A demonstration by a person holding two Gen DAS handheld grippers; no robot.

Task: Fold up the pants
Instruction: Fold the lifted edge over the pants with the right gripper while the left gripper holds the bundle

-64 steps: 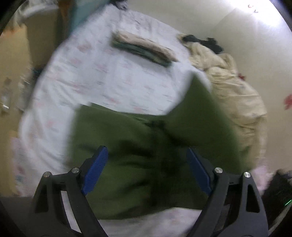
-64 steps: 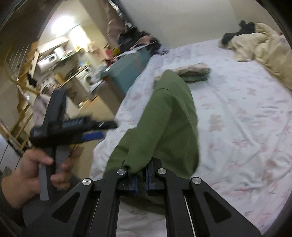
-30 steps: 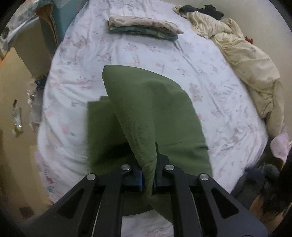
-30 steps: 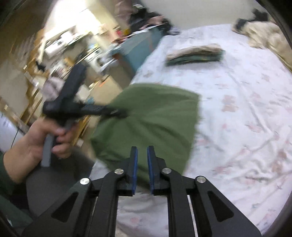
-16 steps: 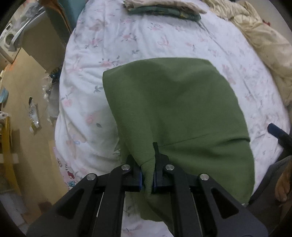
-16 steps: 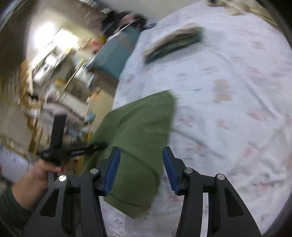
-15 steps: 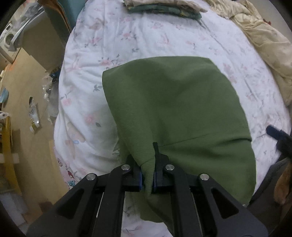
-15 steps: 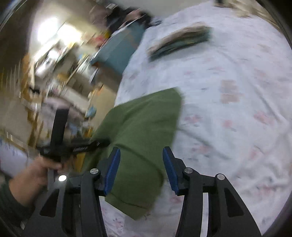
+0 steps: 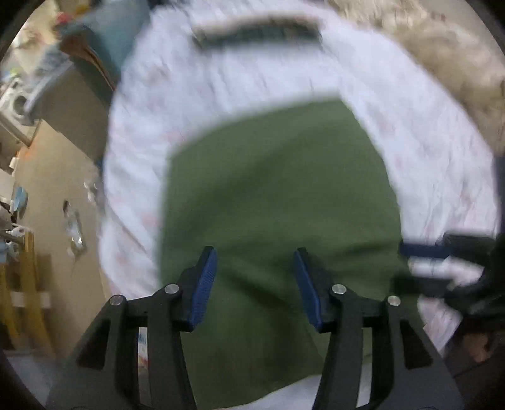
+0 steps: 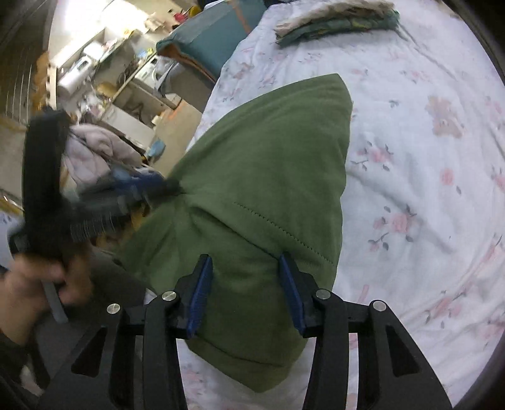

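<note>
Two grippers' jaws parted, green pants [image 10: 268,189] folded on bed [image 10: 426,157]

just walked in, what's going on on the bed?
A person with a handheld gripper in each hand is folding green pants on a bed with a floral sheet. The pants lie folded over near the bed's edge. The left gripper has just opened and its jaws stand apart over the fabric, gripping nothing. The right gripper is open too, hovering above the cloth. A stack of folded clothes sits farther up the bed.
</note>
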